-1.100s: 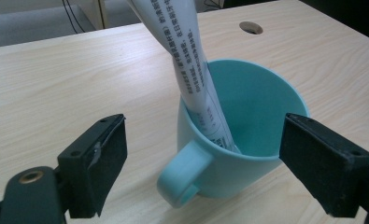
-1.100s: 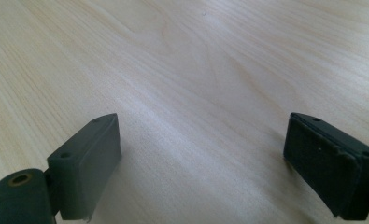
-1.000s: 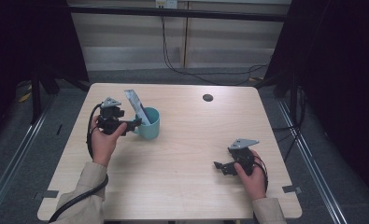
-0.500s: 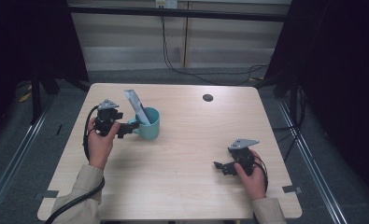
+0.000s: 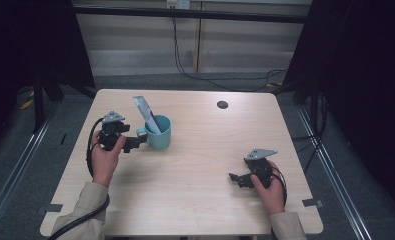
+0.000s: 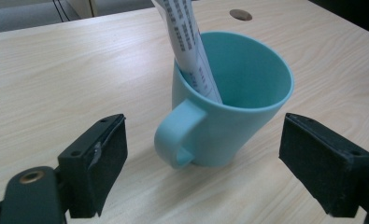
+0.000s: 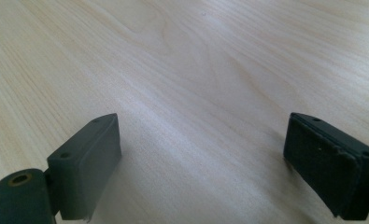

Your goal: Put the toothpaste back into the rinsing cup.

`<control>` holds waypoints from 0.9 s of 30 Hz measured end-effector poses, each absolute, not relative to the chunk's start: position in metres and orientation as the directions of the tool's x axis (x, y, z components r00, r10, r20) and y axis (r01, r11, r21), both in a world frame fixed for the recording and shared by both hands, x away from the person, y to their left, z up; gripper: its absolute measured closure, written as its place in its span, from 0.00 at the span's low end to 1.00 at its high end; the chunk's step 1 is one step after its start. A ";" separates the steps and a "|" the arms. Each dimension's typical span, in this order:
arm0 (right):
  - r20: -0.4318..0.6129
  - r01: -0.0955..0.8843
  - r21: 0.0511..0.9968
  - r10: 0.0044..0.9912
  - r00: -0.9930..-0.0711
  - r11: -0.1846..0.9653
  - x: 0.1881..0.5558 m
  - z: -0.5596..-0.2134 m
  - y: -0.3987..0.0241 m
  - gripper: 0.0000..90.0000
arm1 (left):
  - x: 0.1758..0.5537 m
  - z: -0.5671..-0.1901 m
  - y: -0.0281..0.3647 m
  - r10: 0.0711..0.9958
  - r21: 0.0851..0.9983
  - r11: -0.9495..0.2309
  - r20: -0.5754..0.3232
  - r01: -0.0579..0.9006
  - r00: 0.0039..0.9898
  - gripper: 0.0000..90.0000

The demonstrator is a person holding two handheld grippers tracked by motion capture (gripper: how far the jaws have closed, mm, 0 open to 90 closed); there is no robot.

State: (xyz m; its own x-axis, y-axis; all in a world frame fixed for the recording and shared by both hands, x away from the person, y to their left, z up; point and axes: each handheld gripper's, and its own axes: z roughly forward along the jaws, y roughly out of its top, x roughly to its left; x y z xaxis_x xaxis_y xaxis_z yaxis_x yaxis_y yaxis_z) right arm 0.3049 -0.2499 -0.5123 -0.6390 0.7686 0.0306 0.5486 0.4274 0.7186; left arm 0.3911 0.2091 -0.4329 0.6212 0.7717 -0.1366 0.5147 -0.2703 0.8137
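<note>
Standing left of centre in the high view, the teal mug (image 5: 158, 132) rests upright on the worktop (image 5: 200, 200) with a printed sachet (image 5: 146, 113) leaning inside it, tilted toward the upper left of the frame. The left gripper (image 5: 135, 143) sits just beside the mug's handle (image 6: 177, 137), jaws wide and touching nothing. At the lower right of the frame, the right gripper (image 5: 235, 179) is held low over bare wood, jaws also wide.

Pale wood-grain square table (image 5: 195, 190), dark round grommet hole (image 5: 222, 104) at far edge. Teal ceramic handled mug (image 5: 160, 134) stands upright, nearer and left of the hole.
</note>
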 end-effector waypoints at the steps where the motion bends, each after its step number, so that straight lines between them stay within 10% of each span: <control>1: 0.031 0.549 0.718 0.769 -0.639 0.427 0.305 -0.512 -0.250 0.12 | 0.390 -0.434 0.209 0.772 0.815 -0.269 -0.137 0.513 0.621 0.17; 27: 0.033 0.551 0.718 0.769 -0.638 0.426 0.305 -0.512 -0.250 0.12 | 0.366 -0.466 0.223 0.768 0.787 -0.292 -0.145 0.543 0.624 0.17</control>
